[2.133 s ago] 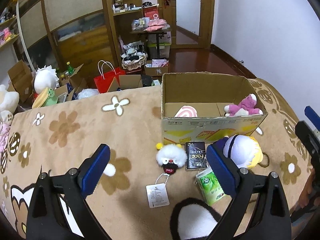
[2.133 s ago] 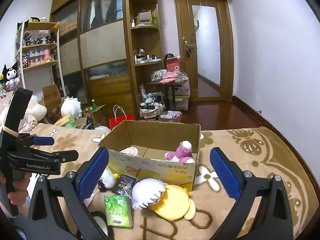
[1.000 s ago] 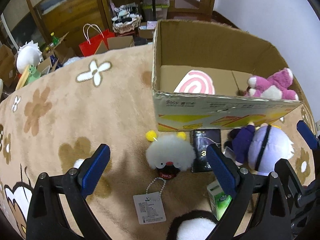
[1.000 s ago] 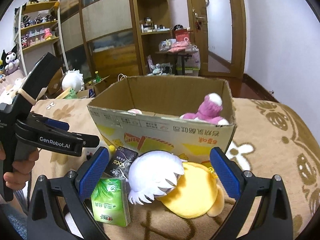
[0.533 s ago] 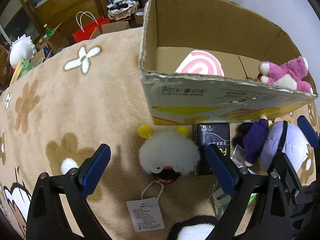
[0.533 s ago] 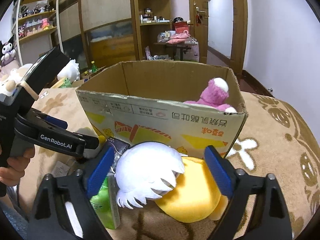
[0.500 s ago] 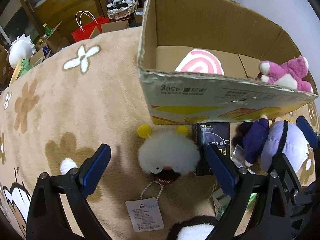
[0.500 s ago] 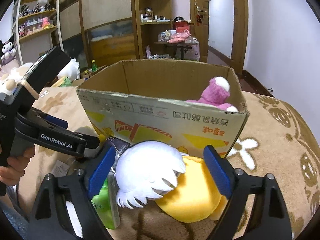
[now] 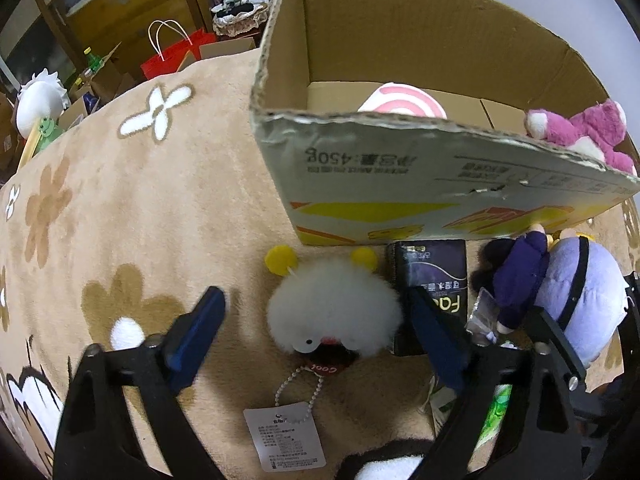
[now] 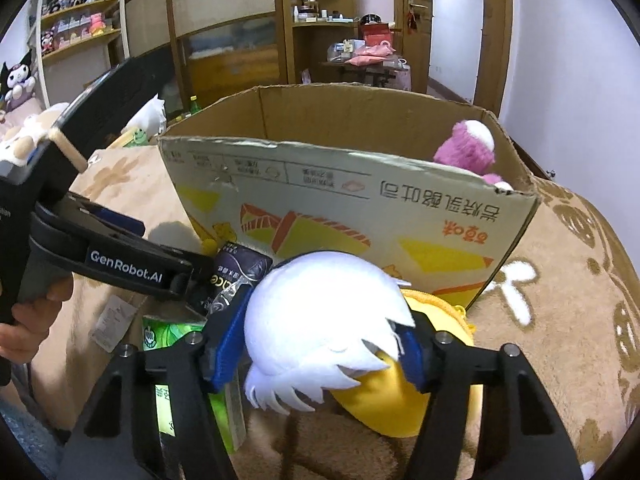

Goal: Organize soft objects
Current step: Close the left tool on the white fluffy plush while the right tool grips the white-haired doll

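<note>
Closing in, the right gripper [image 10: 320, 344] squeezed the white-haired doll [image 10: 320, 316]; the left gripper [image 9: 316, 324], jaws wide but narrowing, straddled the fluffy white toy [image 9: 334, 308]; the box [image 9: 400, 184] stood at twelve o'clock.

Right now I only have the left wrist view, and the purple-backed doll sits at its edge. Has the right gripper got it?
Observer: Yes. The right gripper has just been closing; its pads press both sides of the white head of the doll.
Operator: Anything caught with it?
Observer: No. The green tissue pack lies outside the jaws.
Operator: Room to lift?
Observer: The front wall of the cardboard box stands close behind the head, taller than it.
</note>
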`<state>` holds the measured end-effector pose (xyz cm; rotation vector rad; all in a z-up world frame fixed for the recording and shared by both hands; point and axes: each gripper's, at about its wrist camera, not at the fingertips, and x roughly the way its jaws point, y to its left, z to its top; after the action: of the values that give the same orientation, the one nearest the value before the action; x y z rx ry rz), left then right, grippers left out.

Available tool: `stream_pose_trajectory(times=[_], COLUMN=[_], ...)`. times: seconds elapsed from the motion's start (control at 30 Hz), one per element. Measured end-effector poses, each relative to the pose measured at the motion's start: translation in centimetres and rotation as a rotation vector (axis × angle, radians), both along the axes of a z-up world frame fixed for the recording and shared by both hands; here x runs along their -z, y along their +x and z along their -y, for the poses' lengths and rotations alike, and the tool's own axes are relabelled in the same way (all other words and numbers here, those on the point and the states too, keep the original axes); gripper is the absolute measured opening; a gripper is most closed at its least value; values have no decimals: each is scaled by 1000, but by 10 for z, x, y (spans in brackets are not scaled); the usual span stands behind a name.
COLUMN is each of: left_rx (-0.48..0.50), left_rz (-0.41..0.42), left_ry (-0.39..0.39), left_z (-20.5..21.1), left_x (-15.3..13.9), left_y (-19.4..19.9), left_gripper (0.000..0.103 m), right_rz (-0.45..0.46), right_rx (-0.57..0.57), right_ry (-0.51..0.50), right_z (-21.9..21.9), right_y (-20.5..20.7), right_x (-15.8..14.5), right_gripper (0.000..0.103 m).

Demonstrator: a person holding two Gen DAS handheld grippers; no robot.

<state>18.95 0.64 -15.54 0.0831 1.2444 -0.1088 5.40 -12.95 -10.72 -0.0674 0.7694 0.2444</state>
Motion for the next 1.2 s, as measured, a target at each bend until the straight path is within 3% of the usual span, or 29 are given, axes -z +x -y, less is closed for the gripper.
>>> stream_pose_trajectory(times=[0.2,0.27,0.43,0.53,0.63,0.9,1.03,1.2], left_rx=[1,6,-18,-38,-55,-48,-105,-126], left_rz=[-8,-14,-34,-53,-64,-30,57,157], left_ry=[-60,-85,-148,-199,-193,-186,-164,-199], left_z=[-1,1,-6,-12,-18,-17,-23,-33], left_x=[-1,0,3,5,6,-6,-27,-61], left_y=[-4,-6,-7,-5,-5,-18,-31,-54], left_gripper=[68,55,50,38,30,24,23,23], right_rz=[-6,-4,4,5,9,54,88,136], right_rx=[-6,-5,-1,7,14,42,56,81], right_ry=[3,1,-3,10,14,23,24,28], right_z=[-3,-3,-3,1,5,14,19,24], right_y=[0,0,-2,-4,-7,-19,-29,-41], right_x=[1,1,-1,-4,-6,-24,-35,-52], right_gripper=[65,64,63,63,63,62,62,62])
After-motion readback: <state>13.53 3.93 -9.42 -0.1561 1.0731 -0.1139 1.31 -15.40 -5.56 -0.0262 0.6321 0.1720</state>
